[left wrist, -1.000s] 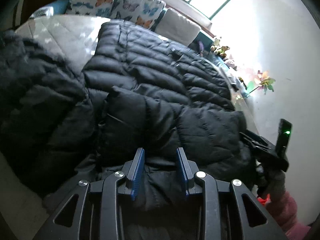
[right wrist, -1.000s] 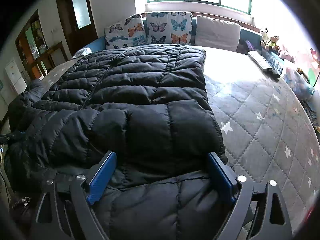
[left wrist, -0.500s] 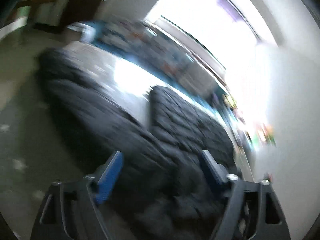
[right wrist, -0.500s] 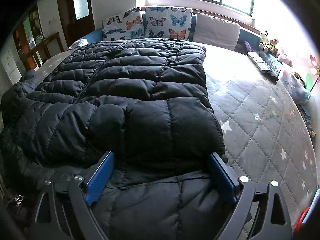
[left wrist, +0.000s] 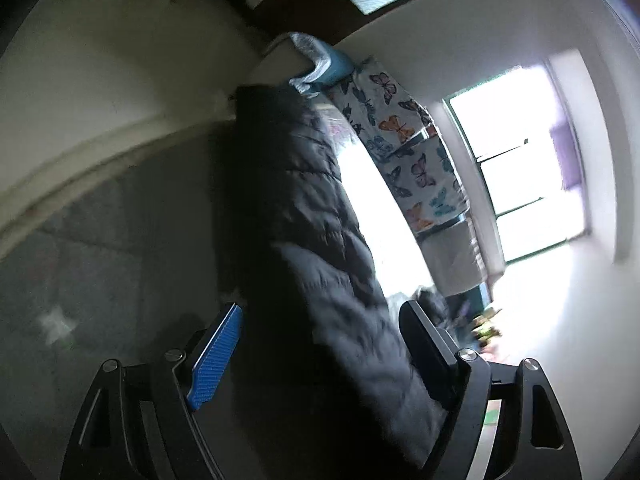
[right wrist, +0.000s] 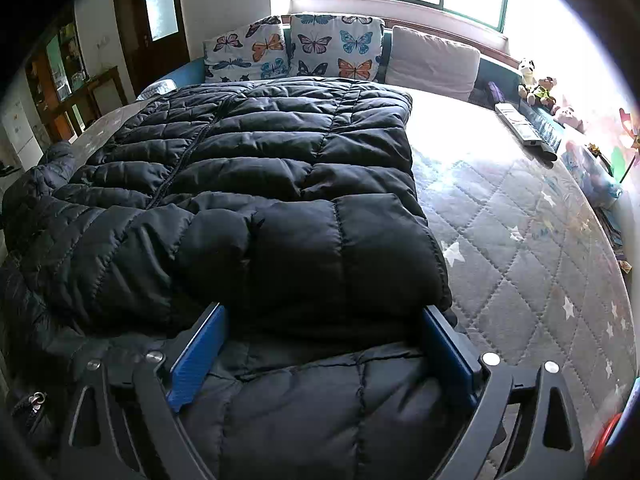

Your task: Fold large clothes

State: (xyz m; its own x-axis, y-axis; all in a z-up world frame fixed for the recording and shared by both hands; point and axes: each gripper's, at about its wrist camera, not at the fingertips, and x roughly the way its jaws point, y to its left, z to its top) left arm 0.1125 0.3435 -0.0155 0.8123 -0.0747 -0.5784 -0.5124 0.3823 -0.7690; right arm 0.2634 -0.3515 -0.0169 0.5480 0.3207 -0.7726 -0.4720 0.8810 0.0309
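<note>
A large black puffer coat (right wrist: pixel 256 200) lies spread on the quilted bed (right wrist: pixel 520 240), its near part folded back over the body. My right gripper (right wrist: pixel 324 344) is open, its blue-padded fingers wide apart just above the coat's near edge. My left gripper (left wrist: pixel 320 344) is open too, tilted sideways beside the bed. In the blurred left wrist view a dark hanging part of the coat (left wrist: pixel 316 240) shows between its fingers; I cannot tell whether they touch it.
Butterfly cushions (right wrist: pixel 296 48) and a plain cushion (right wrist: pixel 432 60) line the far side under the window. Stuffed toys (right wrist: pixel 536 88) and a remote (right wrist: pixel 520 124) sit at the far right. A dark door (right wrist: pixel 156 20) and shelves (right wrist: pixel 60 80) stand left. Floor (left wrist: pixel 100 280) lies beside the bed.
My left gripper opened, let go of the coat, and swung off to the bed's left side, rolling sideways. My right gripper stayed open and rose slightly.
</note>
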